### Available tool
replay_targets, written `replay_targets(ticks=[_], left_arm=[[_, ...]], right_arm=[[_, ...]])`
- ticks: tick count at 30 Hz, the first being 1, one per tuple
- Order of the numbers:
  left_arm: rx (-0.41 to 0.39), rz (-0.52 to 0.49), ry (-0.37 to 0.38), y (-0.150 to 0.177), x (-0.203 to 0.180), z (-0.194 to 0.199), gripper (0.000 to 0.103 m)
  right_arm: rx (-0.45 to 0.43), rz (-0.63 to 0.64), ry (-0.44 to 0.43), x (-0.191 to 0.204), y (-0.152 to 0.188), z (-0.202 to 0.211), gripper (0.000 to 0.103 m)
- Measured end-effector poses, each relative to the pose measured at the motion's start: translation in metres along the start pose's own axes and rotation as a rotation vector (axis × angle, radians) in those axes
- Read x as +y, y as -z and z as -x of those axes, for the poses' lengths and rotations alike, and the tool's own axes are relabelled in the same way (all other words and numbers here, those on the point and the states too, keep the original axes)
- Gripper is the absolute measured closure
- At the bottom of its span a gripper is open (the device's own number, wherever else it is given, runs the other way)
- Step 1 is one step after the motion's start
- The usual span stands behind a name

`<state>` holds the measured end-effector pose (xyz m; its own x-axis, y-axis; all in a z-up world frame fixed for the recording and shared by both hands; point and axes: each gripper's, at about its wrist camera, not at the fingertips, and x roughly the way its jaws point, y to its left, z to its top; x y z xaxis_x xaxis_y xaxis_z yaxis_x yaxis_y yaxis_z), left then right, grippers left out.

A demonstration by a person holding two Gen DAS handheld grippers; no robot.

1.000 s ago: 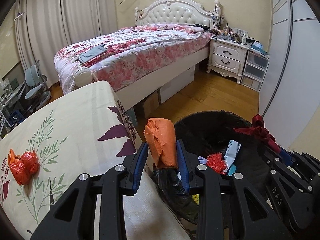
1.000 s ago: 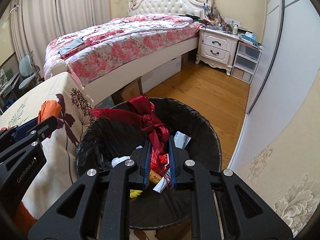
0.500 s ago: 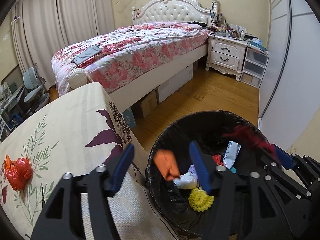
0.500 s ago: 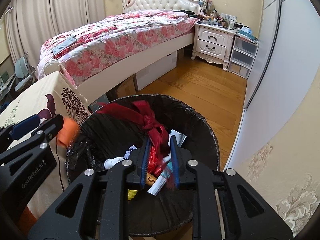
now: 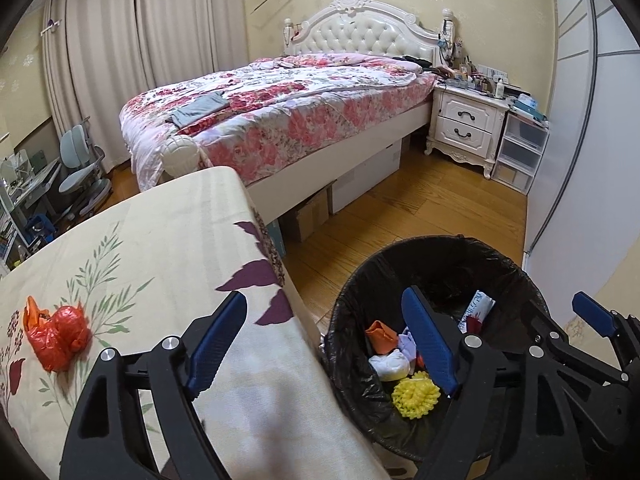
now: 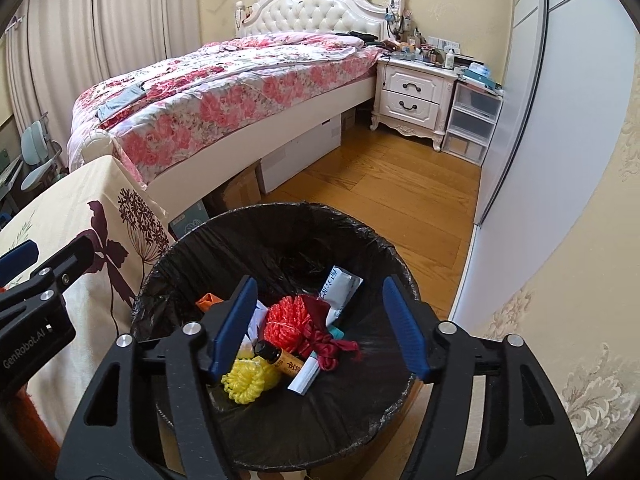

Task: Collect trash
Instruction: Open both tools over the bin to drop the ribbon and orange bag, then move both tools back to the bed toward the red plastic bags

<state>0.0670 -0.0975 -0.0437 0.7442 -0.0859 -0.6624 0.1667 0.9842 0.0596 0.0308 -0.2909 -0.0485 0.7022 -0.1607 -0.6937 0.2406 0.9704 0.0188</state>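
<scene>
A black-lined trash bin stands on the floor beside the table. In it lie an orange wrapper, a dark red ribbon, a red pompom, a yellow pompom, a small brown bottle and white paper. My left gripper is open and empty over the table edge and the bin's left rim. My right gripper is open and empty above the bin. A crumpled red-orange plastic bag lies on the table at the left.
The table has a cream floral cloth. A bed with a pink floral cover stands behind, boxes under it. A white nightstand and plastic drawers stand at the back right. A sliding wardrobe door is on the right.
My left gripper opened and dropped the orange wrapper into the bin. My right gripper opened and dropped the dark red ribbon into the bin.
</scene>
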Motion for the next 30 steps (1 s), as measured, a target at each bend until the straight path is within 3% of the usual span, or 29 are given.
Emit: replay_targets(ticks=[12,30], left_arm=[[-0.007,0.103,-0.104,0.016,0.070,0.030,0.022],[0.027,0.287,-0.336,0.075,0.214,0.083,0.021]], right_arm=[[-0.012,0.062,-0.100,0.047,-0.002,0.019,0.033],[0.002,0.280,-0.346,0.189,0.016,0.056,0.028]])
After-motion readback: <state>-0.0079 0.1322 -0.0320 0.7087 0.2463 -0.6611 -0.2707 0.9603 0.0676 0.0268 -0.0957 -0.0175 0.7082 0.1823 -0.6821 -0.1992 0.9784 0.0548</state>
